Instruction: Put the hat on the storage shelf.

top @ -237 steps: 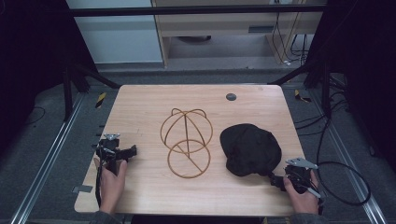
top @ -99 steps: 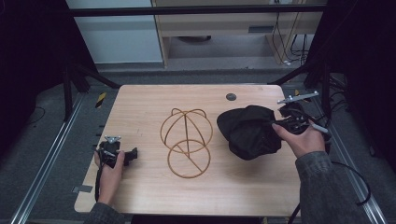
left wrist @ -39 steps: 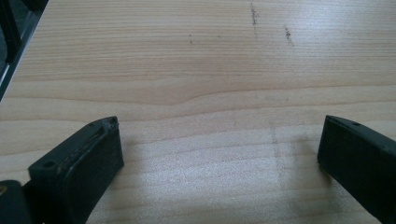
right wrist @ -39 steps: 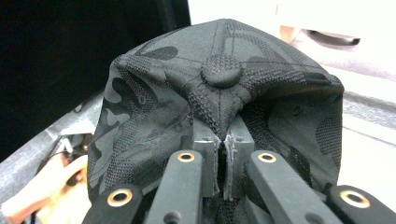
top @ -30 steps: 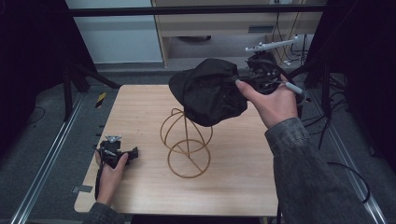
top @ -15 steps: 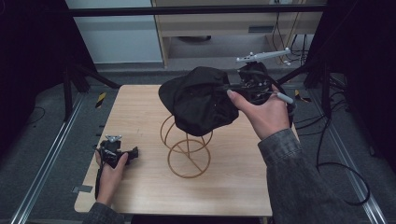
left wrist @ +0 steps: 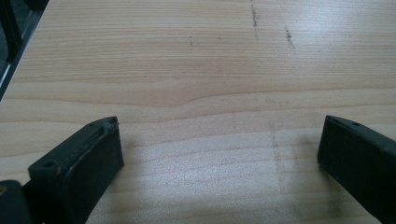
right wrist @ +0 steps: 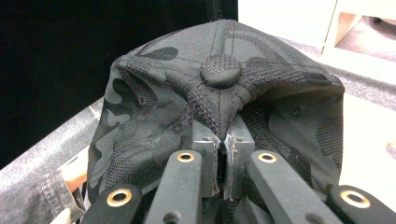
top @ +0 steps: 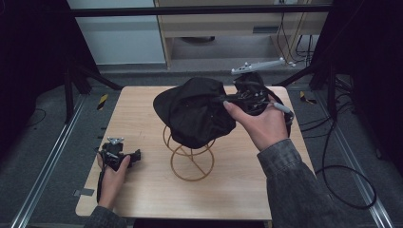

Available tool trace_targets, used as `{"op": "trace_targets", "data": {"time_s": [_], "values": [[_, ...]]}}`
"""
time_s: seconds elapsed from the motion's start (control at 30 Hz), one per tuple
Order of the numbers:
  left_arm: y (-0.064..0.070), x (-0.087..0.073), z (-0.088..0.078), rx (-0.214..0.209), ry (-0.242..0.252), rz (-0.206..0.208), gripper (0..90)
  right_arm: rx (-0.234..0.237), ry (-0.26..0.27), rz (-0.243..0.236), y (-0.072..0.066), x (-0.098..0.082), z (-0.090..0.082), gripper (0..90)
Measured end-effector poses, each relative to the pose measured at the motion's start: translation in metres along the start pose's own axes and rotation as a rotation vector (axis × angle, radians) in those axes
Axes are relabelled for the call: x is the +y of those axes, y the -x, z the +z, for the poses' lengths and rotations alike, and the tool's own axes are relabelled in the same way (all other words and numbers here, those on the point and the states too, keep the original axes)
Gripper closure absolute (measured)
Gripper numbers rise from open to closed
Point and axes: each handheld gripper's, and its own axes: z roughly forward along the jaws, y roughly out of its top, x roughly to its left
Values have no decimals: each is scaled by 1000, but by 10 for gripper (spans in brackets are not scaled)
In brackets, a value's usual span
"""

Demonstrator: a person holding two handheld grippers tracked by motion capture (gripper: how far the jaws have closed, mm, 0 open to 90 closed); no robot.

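Cap [top: 197, 111] hangs over the wire stand [top: 190, 159], pinched in the right tool [right wrist: 219, 154]; left tool [left wrist: 219, 154] rests open on the surface [top: 142, 109] left of the stand.

Your high view sits above your side of the tabletop [top: 142, 118] and looks forward and down, taking in the whole top, both forearms and the floor beyond. Your left gripper view rides low, very near the wood [left wrist: 196, 70], facing along it. Your right gripper view looks along its jaws straight into the cap [right wrist: 219, 93], pressed close. The high view shares that cap [top: 195, 111] and the wood.
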Motion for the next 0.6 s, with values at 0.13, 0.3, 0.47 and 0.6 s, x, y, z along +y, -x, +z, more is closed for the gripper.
{"op": "trace_targets", "data": {"time_s": [0.13,0.3,0.47,0.6], "values": [[0,0,0,0,-1,1,0,5,-12,3,1,-4,5,859],[0,0,0,0,-1,0,0,11,-25,3,0,-11,12,859],[0,0,0,0,0,0,0,8,-29,-1,-1,-21,15,857],[0,0,0,1,-1,0,0,15,-46,-3,-2,-27,20,854]]}}
